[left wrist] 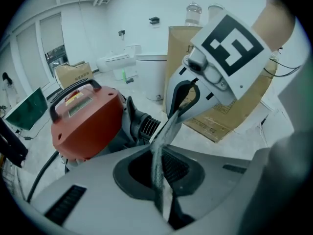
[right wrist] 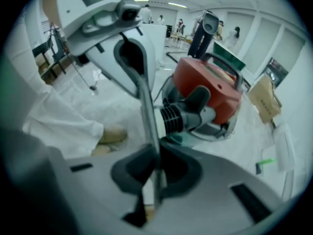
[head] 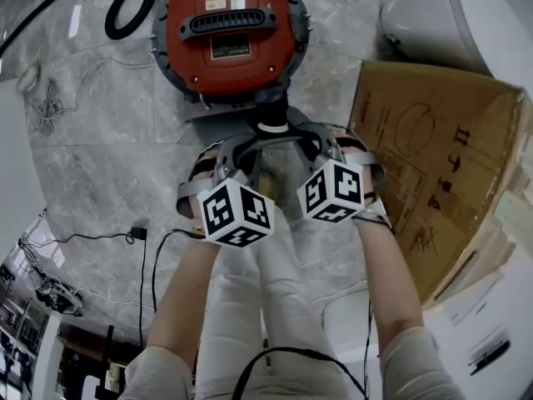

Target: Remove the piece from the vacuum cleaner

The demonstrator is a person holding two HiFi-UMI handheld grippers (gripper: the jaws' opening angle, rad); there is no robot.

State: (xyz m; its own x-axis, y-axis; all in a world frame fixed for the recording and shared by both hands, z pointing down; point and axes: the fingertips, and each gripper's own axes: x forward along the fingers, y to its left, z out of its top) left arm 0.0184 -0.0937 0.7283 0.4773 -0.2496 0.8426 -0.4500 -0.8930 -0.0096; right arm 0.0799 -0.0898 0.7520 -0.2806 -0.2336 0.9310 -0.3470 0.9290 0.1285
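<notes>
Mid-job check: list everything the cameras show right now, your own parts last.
vacuum cleaner: one, red on a grey base, on the floor ahead
hose: one, black, looped at the vacuum's upper left
ribbed connector: one, black, on the vacuum's near side
cardboard box: one, brown, right
cables: several, black, floor at left
floor: grey marble
legs: two, white trousers
left hand-held gripper: grey, jaws shut, beside the connector
right hand-held gripper: grey, jaws shut, facing the left one
</notes>
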